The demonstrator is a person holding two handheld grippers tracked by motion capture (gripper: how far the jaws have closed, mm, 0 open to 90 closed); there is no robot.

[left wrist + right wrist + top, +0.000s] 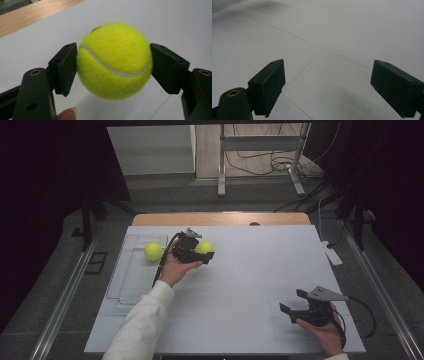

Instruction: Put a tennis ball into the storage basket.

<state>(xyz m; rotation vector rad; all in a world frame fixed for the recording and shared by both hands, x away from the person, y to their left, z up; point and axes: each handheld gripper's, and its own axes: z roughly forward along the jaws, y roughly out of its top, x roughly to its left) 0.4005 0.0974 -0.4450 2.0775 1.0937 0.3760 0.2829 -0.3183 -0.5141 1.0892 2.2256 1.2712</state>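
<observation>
Left tongs (113,62) pinch fuzzy round tennis ball (114,60); right tongs (332,87) spread above smooth table (337,37).

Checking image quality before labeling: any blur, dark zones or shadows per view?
High view: table evenly lit, surroundings nearly black. Left gripper view: held tennis ball sharp, fuzz visible, left gripper fingers slightly soft at the bottom edge. Right gripper view: dim, soft shadow on the table beneath the open right gripper.

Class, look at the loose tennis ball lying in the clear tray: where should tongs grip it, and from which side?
Grip the loose tennis ball across its widest middle, coming from above: it is round, so pads off-centre would likely slip, and the clear tray has a rim that hinders a level approach. The open right tongs are free.
</observation>
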